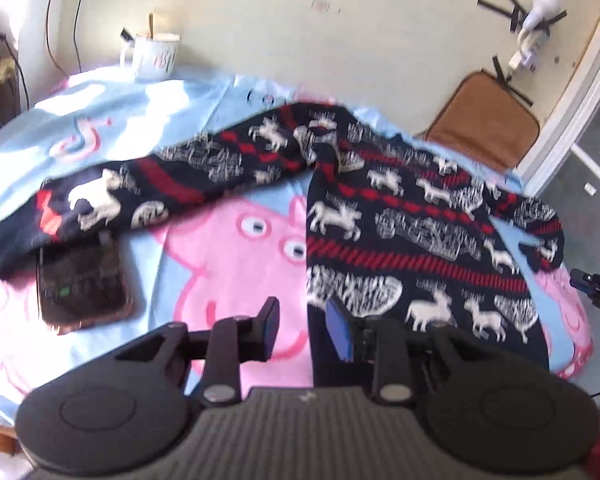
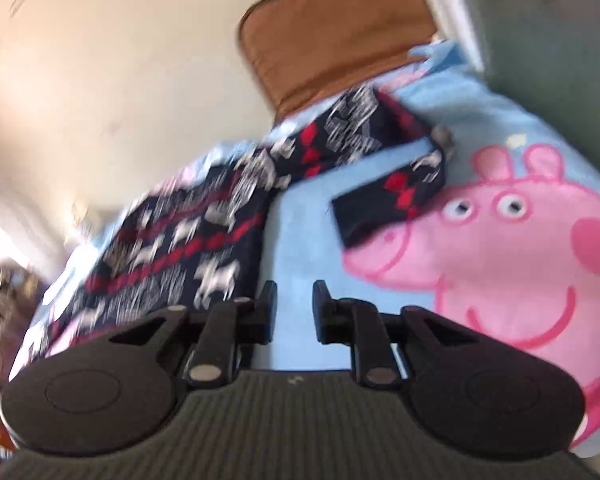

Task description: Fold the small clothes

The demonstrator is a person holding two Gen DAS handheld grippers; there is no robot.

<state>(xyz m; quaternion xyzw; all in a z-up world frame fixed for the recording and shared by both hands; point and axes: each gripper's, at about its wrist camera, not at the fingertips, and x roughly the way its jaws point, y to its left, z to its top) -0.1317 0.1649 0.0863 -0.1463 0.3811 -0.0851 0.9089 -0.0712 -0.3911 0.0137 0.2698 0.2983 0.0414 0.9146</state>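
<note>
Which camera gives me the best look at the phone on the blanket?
The left wrist view. The phone lies there at left on the blanket, its top edge tucked under the sweater sleeve's cuff. The right wrist view, blurred, shows no phone.

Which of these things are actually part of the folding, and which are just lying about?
Part of the job:
- patterned sweater
- left gripper, open, empty
- right gripper, open, empty

Just lying about:
- phone
- mug
- cartoon pig blanket
- brown cushion
</note>
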